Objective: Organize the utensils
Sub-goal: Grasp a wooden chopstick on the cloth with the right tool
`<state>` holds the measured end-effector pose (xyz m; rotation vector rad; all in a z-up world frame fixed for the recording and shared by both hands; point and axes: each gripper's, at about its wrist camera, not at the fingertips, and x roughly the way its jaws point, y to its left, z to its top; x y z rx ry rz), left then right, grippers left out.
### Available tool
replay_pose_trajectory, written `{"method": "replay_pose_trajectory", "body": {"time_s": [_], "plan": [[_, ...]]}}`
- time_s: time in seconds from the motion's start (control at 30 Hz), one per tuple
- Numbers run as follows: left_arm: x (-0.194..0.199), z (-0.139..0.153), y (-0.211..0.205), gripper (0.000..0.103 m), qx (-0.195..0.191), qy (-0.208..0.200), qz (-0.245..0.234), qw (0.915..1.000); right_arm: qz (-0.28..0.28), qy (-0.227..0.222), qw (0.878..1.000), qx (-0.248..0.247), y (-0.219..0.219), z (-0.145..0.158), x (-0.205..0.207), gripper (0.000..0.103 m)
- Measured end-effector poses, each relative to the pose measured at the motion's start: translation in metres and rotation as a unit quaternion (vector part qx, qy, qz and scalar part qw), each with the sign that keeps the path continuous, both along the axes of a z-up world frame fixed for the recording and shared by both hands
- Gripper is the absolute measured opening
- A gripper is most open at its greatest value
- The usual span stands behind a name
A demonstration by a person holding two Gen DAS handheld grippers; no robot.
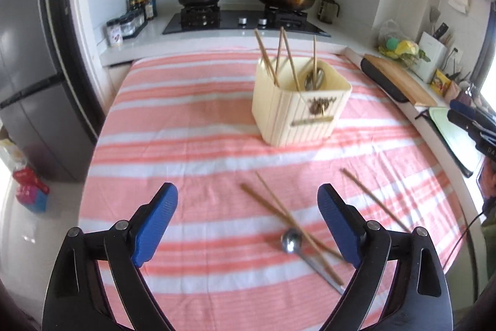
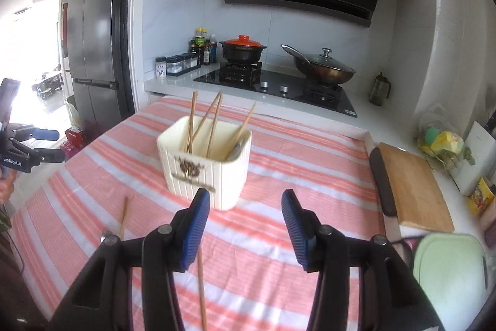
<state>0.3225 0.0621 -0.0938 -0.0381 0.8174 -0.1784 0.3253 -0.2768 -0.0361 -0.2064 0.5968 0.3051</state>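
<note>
On the striped cloth (image 1: 186, 126), the left gripper (image 1: 248, 225) hangs wide and empty over two crossed chopsticks (image 1: 279, 213) and a spoon (image 1: 292, 241) near the front edge; another chopstick (image 1: 372, 197) lies rightward. Mid-cloth, the cream holder (image 1: 297, 110) already has several, so roughly half remains. Right gripper (image 2: 245, 228) half-open, empty. Hob (image 1: 245, 20) behind.

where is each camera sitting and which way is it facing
Left wrist: on the left gripper, angled down at loose chopsticks and a spoon on the striped cloth; its open blue fingers show, the right gripper at the edge.
Right wrist: on the right gripper, facing the cream holder and stove; its open fingers show, the left gripper at far left.
Shared: holder, cloth, stove.
</note>
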Motion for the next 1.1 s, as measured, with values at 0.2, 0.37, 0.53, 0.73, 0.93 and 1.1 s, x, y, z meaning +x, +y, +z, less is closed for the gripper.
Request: {"method": "replay_pose_trajectory", "body": {"time_s": [0.2, 0.37, 0.53, 0.73, 0.93, 1.1], "plan": [[-0.077, -0.076, -0.023, 0.093, -0.012, 0.028, 0.036, 0.9989, -0.089, 0.013, 0.995, 0.04, -0.031, -0.072, -0.101, 0.049], [-0.09, -0.103, -0.042, 0.093, -0.028, 0.059, 0.024, 0.9976, -0.132, 0.072, 0.986, 0.069, -0.042, -0.126, -0.145, 0.049], [-0.068, -0.11, -0.058, 0.093, -0.016, 0.057, 0.035, 0.9977, -0.139, 0.075, 0.985, 0.075, -0.045, -0.132, -0.151, 0.049], [-0.023, -0.138, -0.076, 0.093, 0.054, 0.073, 0.073, 0.9932, -0.127, 0.048, 0.988, 0.079, -0.033, -0.116, -0.149, 0.049], [-0.008, -0.15, -0.082, 0.094, 0.077, 0.078, 0.096, 0.9893, -0.124, 0.044, 0.991, 0.031, -0.023, -0.116, -0.14, 0.049], [-0.006, -0.152, -0.079, 0.097, 0.078, 0.077, 0.093, 0.9897, -0.125, 0.1, 0.987, 0.031, -0.027, -0.131, -0.121, 0.049]]}}
